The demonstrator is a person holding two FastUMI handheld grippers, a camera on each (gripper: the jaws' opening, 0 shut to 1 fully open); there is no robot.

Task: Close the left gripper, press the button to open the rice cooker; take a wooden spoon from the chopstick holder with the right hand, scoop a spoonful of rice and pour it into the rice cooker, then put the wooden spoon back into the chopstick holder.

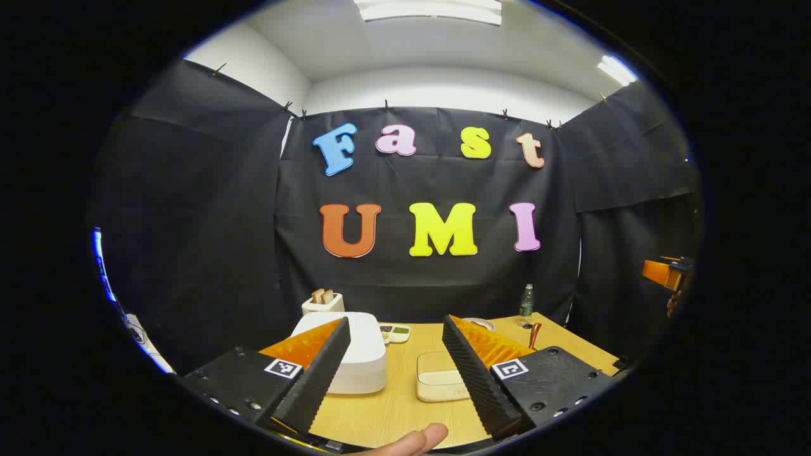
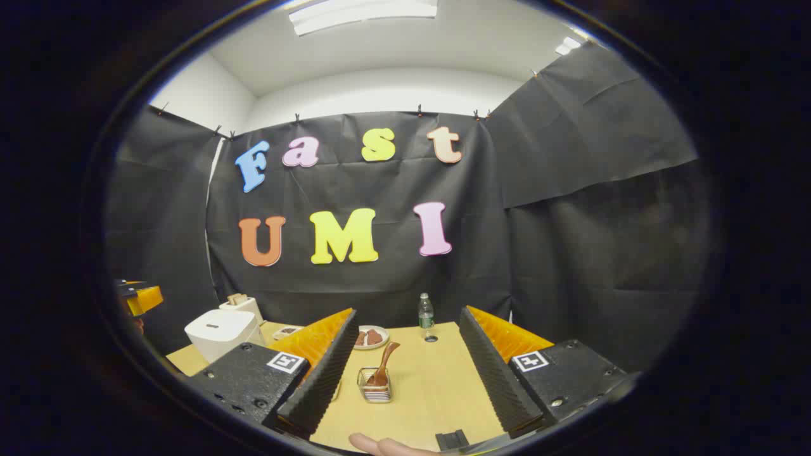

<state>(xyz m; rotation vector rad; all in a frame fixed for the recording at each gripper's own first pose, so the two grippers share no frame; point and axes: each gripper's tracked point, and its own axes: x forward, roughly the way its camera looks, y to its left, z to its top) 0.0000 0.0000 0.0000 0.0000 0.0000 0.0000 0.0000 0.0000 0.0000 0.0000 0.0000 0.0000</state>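
The white rice cooker (image 1: pixel 355 354) stands with its lid down on the wooden table (image 1: pixel 393 411), just ahead and left of my left gripper (image 1: pixel 396 318), which is open and holds nothing. A low cream container (image 1: pixel 440 383) sits right of the cooker, between my fingers. In the right gripper view a wire chopstick holder (image 2: pixel 375 389) stands on the table with the wooden spoon (image 2: pixel 384 362) leaning in it. My right gripper (image 2: pixel 408 310) is open and empty, hovering short of the holder. The cooker (image 2: pixel 222 332) shows far left there.
A toaster (image 1: pixel 323 303) stands behind the cooker, and beside it lies a small divided dish (image 1: pixel 396 332). A plate (image 2: pixel 370 337), a green-labelled bottle (image 2: pixel 426 311) and its cap (image 2: pixel 431 339) stand near the back wall. A fingertip (image 1: pixel 418 438) shows at the bottom edge.
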